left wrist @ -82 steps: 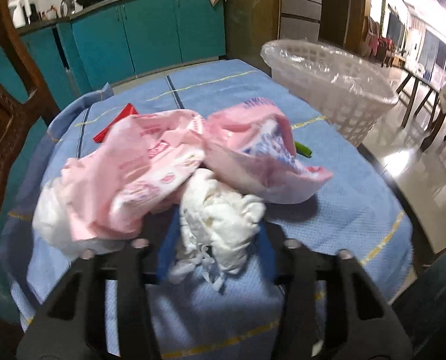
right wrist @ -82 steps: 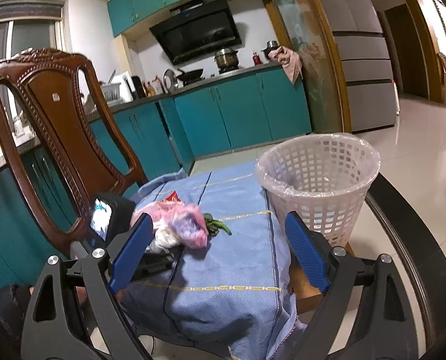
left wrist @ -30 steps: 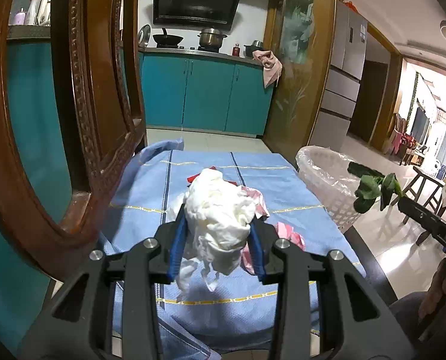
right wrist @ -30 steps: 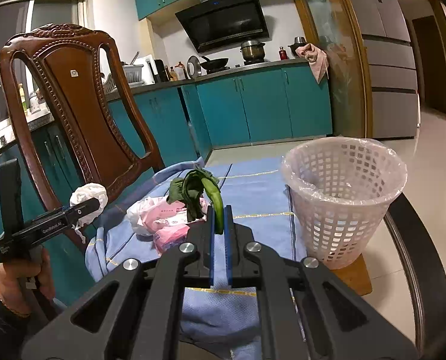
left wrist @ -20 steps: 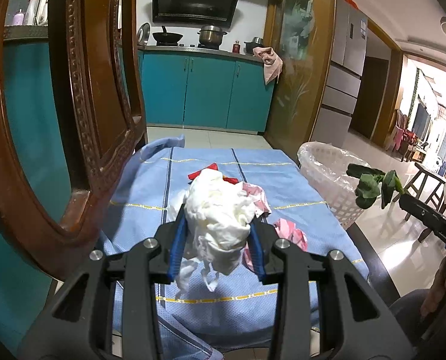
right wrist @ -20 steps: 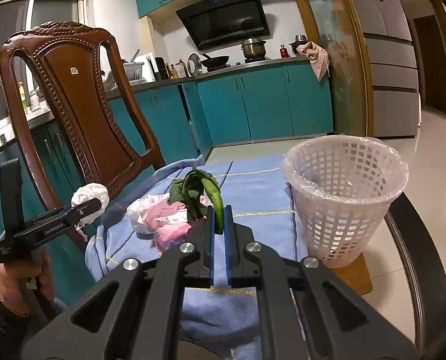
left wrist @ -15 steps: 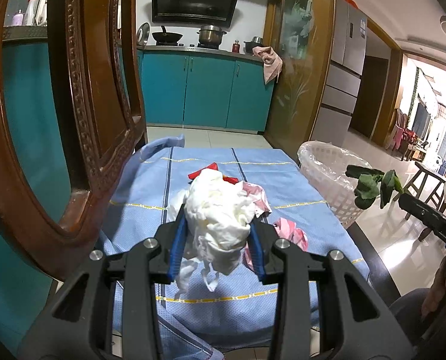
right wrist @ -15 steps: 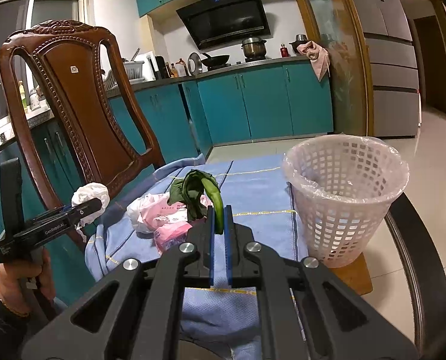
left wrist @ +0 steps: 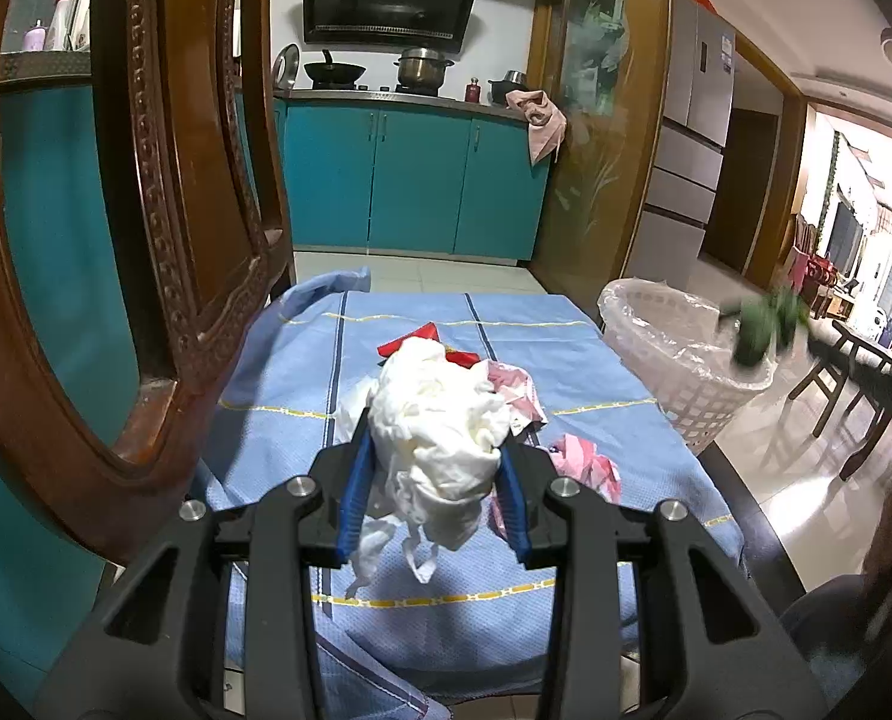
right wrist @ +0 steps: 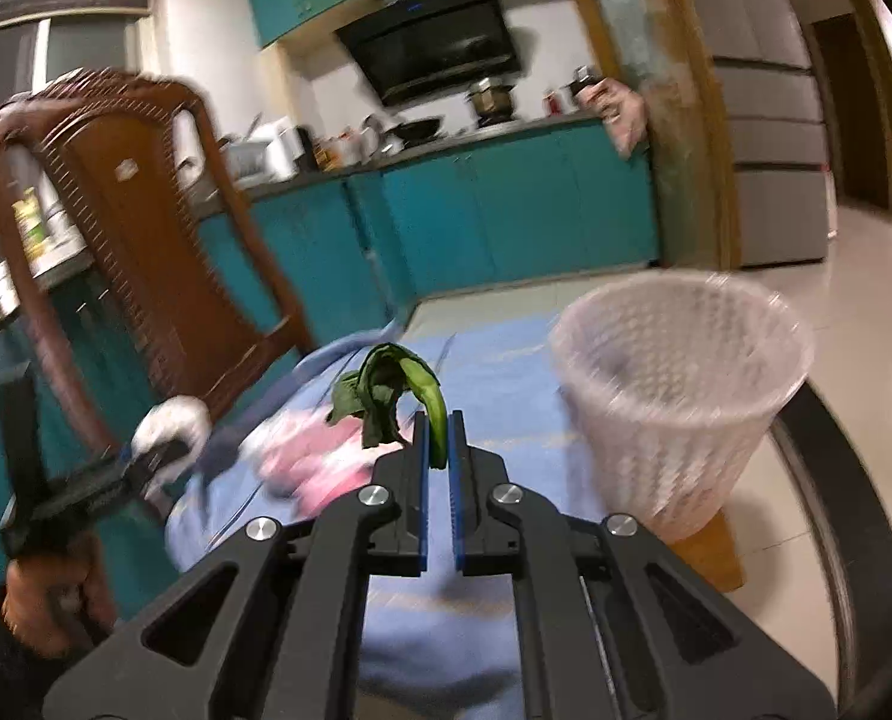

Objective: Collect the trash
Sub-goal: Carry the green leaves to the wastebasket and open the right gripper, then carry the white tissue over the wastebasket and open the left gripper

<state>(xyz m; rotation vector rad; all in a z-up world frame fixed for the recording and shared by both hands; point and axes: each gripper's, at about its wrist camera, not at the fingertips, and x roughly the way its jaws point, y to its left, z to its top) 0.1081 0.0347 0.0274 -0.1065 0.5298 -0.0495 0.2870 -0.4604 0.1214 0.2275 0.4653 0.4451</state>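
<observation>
While the left tool (left wrist: 434,480) pinches a crumpled white tissue wad (left wrist: 440,420), half spread, the right tool (right wrist: 438,450), nearly pressed together, pinches a wilted green vegetable scrap (right wrist: 398,390); lined wastebasket (right wrist: 679,390) at 2 o'clock.

The counter's cloth (left wrist: 410,330) is light blue, crossed by dark blue stripes and yellow dashed lines. On it lie pink-and-white printed wrappers (left wrist: 583,465) and a red scrap (left wrist: 407,342), while the crumpled tissue wad (left wrist: 440,426) is white. The wilted vegetable scrap (right wrist: 398,396) is dark green, the lattice waste basket (right wrist: 679,396) white, the kitchen cabinets (left wrist: 410,180) teal.
</observation>
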